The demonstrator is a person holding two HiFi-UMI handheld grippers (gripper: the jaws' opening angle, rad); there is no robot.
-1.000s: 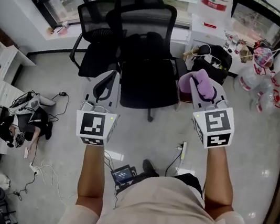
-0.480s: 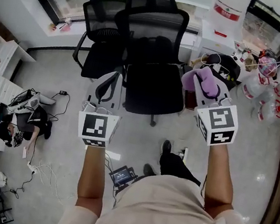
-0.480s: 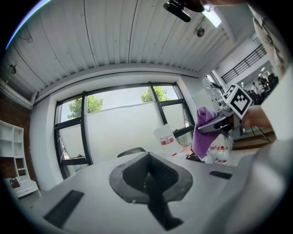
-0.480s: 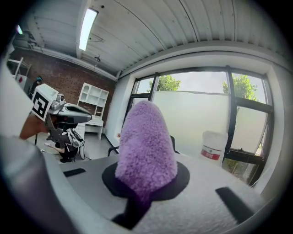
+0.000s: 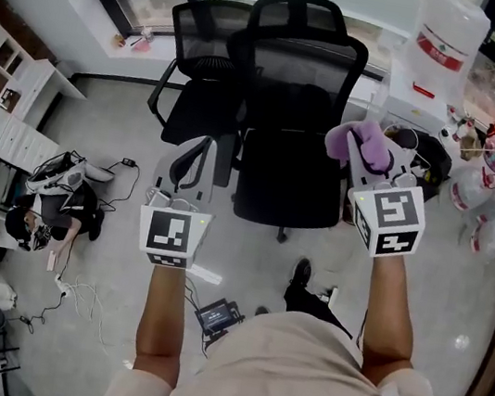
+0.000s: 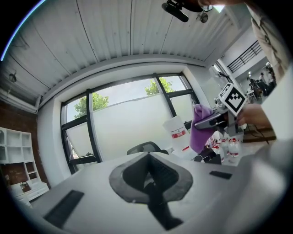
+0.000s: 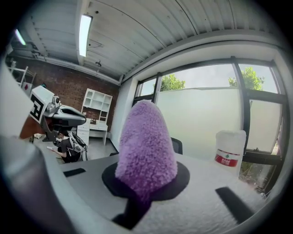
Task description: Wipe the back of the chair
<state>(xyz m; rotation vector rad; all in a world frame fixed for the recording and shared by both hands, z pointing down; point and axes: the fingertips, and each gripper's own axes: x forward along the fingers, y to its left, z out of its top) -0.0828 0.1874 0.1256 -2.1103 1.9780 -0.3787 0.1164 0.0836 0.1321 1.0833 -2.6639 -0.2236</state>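
A black mesh-backed office chair (image 5: pixel 300 65) stands ahead of me, its seat (image 5: pixel 291 176) facing me. A second black chair (image 5: pixel 204 63) stands just behind it to the left. My right gripper (image 5: pixel 360 153) hovers over the seat's right edge, shut on a fluffy purple cloth (image 5: pixel 356 140) that fills the right gripper view (image 7: pixel 146 146). My left gripper (image 5: pixel 189 162) hangs by the chair's left armrest, jaws together and holding nothing (image 6: pixel 149 157). The chair's top edge (image 6: pixel 145 147) peeks over the left gripper's jaws.
A large water jug (image 5: pixel 449 33) stands on a white unit at the back right, with a black bag (image 5: pixel 428 157) and bottles (image 5: pixel 494 187) beside it. A person (image 5: pixel 49 206) sits on the floor at the left near white shelves (image 5: pixel 6 96). Cables (image 5: pixel 81 296) lie on the floor.
I have stepped closer to the chair, which now sits lower and more central in the head view. Both grippers moved forward toward it. The right one still holds the cloth.
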